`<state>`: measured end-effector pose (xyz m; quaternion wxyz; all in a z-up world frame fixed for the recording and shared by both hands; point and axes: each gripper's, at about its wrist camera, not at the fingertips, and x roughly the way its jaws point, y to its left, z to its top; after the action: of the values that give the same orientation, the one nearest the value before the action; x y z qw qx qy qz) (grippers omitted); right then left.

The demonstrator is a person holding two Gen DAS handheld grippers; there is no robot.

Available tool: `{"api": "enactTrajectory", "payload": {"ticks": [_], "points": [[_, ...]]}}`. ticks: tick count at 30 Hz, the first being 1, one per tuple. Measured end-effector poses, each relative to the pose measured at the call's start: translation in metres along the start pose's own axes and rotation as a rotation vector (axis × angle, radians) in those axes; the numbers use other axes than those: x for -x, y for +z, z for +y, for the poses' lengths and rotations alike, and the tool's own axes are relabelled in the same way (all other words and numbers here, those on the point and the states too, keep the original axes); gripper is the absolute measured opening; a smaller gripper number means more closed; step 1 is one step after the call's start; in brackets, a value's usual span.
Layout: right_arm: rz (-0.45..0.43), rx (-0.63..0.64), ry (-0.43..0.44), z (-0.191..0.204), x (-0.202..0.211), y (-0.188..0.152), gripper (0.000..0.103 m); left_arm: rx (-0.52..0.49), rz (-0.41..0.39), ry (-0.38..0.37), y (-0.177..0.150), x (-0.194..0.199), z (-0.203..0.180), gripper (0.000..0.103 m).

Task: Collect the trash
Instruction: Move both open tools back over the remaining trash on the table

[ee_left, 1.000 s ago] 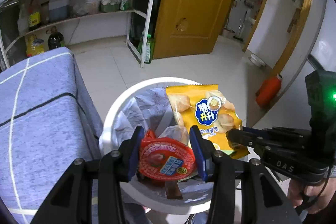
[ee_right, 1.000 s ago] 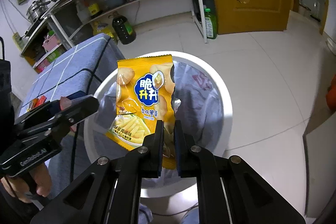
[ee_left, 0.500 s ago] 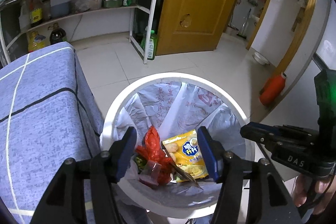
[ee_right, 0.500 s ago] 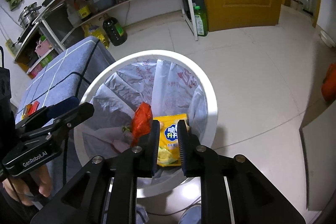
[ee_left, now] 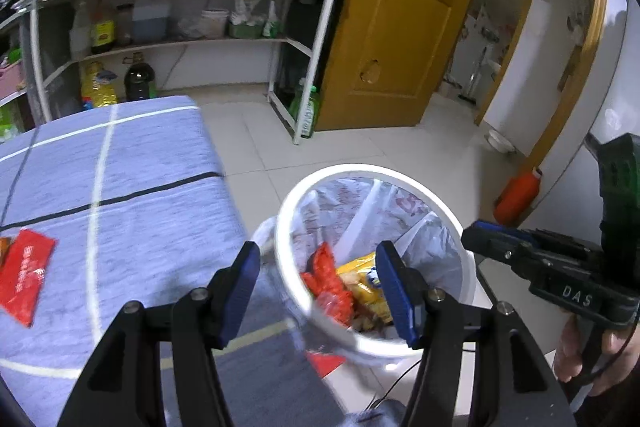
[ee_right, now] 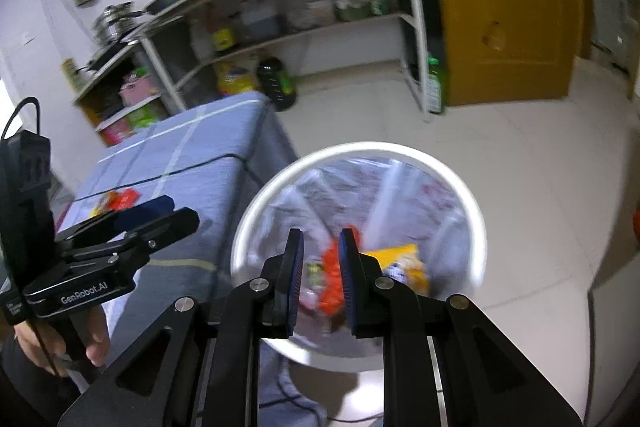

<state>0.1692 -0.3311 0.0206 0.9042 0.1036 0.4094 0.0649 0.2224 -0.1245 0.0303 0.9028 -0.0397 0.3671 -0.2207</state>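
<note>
A white trash bin (ee_left: pixel 460 235) lined with a clear bag stands on the floor beside a blue-clothed table (ee_left: pixel 132 187). Inside it lie a red wrapper (ee_left: pixel 328 283) and a yellow chip bag (ee_left: pixel 362 287); both also show in the right wrist view, the red wrapper (ee_right: pixel 332 279) and the chip bag (ee_right: pixel 404 267). My left gripper (ee_left: pixel 318 295) is open and empty above the bin's left rim. My right gripper (ee_right: pixel 320 283) is open a little and empty above the bin (ee_right: pixel 476 227). A red packet (ee_left: pixel 26 275) lies on the table at the left; it also shows in the right wrist view (ee_right: pixel 124 199).
A white metal shelf rack (ee_left: pixel 180 39) with bottles and jugs stands behind the table. A yellow wooden door (ee_left: pixel 396 39) is at the back right. An orange object (ee_left: pixel 518 193) lies on the floor by the wall. A green bottle (ee_left: pixel 306 111) stands beside the rack.
Both grippers let go of their trash, which dropped into the bin. Both have since pulled back and swung left, so more of the table shows. The right jaws opened wider.
</note>
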Motion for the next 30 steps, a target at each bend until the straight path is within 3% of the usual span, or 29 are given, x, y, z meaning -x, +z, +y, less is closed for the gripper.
{"api": "enactTrajectory", "payload": {"ticks": [2, 4, 7, 20, 30], "points": [[-0.004, 0.027, 0.036, 0.017, -0.002, 0.002, 0.021, 0.011, -0.013, 0.009, -0.004, 0.014, 0.012, 0.062], [-0.007, 0.051, 0.068, 0.032, -0.005, 0.003, 0.033, 0.025, -0.025, 0.021, -0.009, 0.026, 0.025, 0.062], [-0.006, 0.082, 0.111, 0.056, -0.012, 0.006, 0.04, 0.039, -0.048, 0.065, -0.017, 0.046, 0.049, 0.062], [0.044, 0.175, 0.226, 0.145, -0.051, 0.014, 0.041, 0.205, -0.086, 0.258, -0.057, 0.106, 0.176, 0.062], [0.109, 0.224, 0.282, 0.193, -0.08, 0.013, 0.042, 0.218, -0.042, 0.369, -0.061, 0.097, 0.237, 0.062]]}}
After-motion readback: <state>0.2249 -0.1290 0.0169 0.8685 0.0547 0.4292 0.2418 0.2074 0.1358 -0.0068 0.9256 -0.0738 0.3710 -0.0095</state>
